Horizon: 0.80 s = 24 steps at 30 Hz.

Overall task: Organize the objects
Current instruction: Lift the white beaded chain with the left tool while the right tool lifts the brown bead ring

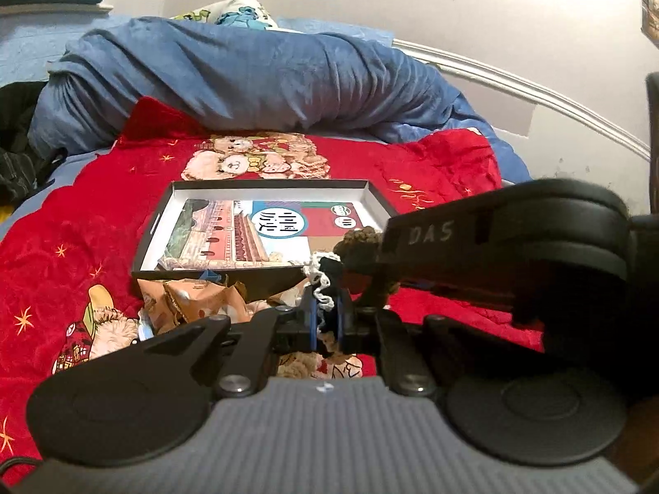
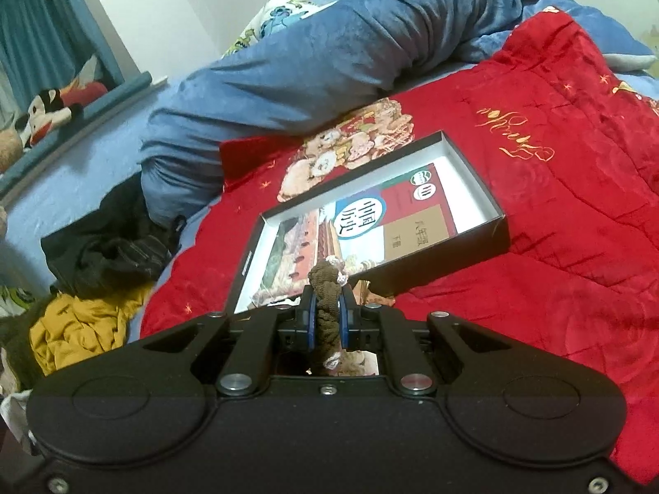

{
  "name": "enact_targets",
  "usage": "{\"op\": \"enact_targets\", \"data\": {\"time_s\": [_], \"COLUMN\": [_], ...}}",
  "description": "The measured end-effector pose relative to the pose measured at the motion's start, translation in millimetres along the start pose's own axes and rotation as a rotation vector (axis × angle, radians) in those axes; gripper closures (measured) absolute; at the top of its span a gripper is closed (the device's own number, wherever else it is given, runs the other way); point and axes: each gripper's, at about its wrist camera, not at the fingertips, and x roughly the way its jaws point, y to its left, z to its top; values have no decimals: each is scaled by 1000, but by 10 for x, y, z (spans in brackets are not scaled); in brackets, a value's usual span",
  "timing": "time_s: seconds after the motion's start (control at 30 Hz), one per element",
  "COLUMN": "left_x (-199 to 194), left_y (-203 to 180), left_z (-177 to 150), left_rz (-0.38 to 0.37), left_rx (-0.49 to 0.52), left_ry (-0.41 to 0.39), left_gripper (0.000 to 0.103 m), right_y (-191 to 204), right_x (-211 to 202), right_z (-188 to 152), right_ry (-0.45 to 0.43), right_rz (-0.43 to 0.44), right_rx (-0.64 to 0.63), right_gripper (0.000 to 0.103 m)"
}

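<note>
Both grippers are clenched on one knitted piece held above the bed: the left gripper (image 1: 327, 321) pinches its black-and-white end (image 1: 325, 284), the right gripper (image 2: 328, 323) its brown end (image 2: 327, 288). Pulling apart could stretch it, or it may miss the box (image 1: 372, 195) ahead

Readable stuff is pretty thin here. The other hand-held gripper (image 1: 486, 243) crossing the left wrist view has "DAS" in pale letters on its black arm. The book (image 2: 370, 222) lying in the box (image 2: 500, 228) has big Chinese characters in a blue circle, looks like 中国历史, plus smaller ones on its tan panel that I can't make out. The red blanket (image 2: 576, 206) has gold cursive embroidery, unreadable.
</note>
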Motion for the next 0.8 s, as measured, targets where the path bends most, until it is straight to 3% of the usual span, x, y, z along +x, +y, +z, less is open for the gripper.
{"op": "enact_targets", "data": {"time_s": [0.23,0.8], "left_x": [38,-123], "left_y": [52,190], "left_z": [-15,237], "left_rz": [19,58], "left_rx": [-29,-31], "left_ry": [11,-162], "left_gripper": [91,91], "right_y": [-66,37], "right_x": [-48,-56], "right_z": [42,283], "right_ry": [-21,-96], "right_rz": [37,122], "right_rx": [44,39], "right_gripper": [91,91]}}
